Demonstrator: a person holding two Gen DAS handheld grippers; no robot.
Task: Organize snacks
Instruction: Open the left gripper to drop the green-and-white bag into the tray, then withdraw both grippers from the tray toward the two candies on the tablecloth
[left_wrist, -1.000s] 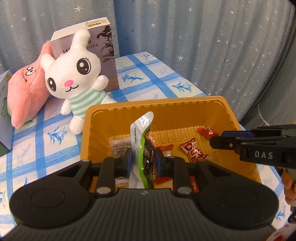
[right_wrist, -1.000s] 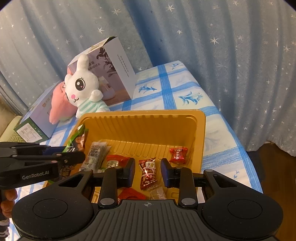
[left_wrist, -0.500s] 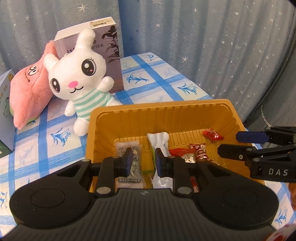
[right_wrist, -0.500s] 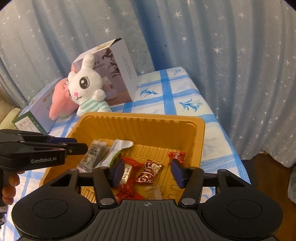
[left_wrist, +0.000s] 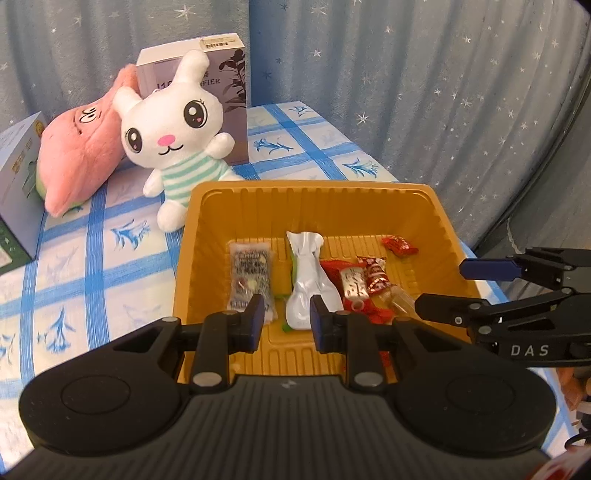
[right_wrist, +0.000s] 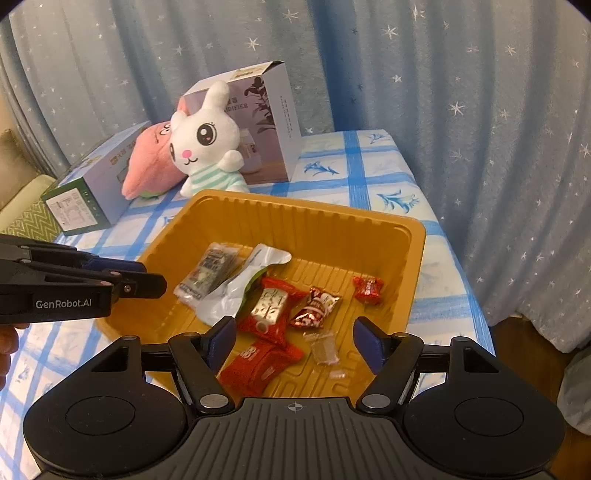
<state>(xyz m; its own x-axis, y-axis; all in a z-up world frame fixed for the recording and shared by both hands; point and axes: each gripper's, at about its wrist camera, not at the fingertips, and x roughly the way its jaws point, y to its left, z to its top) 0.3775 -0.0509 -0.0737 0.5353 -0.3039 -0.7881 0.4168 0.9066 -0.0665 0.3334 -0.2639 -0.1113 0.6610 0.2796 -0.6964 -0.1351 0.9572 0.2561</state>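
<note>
Left claw (left_wrist: 284, 319): jaws nearly closed with a narrow gap, nothing between the pads; it hangs above the near part of the tray, clear of the packets.
Right claw (right_wrist: 293, 341): jaws wide apart and opening; nothing gripped. Red packets lie on the tray floor below the gap, untouched by the pads.
Claws relative to each other: the left claw enters the right wrist view from the left, over the tray's left rim; the right claw enters the left wrist view from the right, over the tray's right rim.
Container: orange ribbed plastic tray (left_wrist: 310, 192), standing on the bench under a blue-checked white cloth (left_wrist: 92, 258).
Tray contents, left side: clear packet with dark print (left_wrist: 251, 273), lying flat.
Tray contents, centre: silver-white foil pouch with a green edge (left_wrist: 308, 284), lying flat, just beside the clear packet.
Tray contents, right of centre: large red packet with a pale label (right_wrist: 271, 306); red and silver candy wrapper (right_wrist: 316, 302) touching it; a second large red packet (right_wrist: 258, 363) nearest the right claw.
Tray contents, far right: small red candy (right_wrist: 367, 290), apart from the others.
Tray contents, near edge: small clear wrapper (right_wrist: 325, 349).
Beyond the tray: white plush rabbit in a green-striped shirt (left_wrist: 177, 136), leaning against a pink plush toy (left_wrist: 77, 147) and a grey upright carton (left_wrist: 229, 74).
Bench left end: flat pale box with a green end (right_wrist: 96, 188).
Backdrop: blue star-print curtain (left_wrist: 406, 81).
</note>
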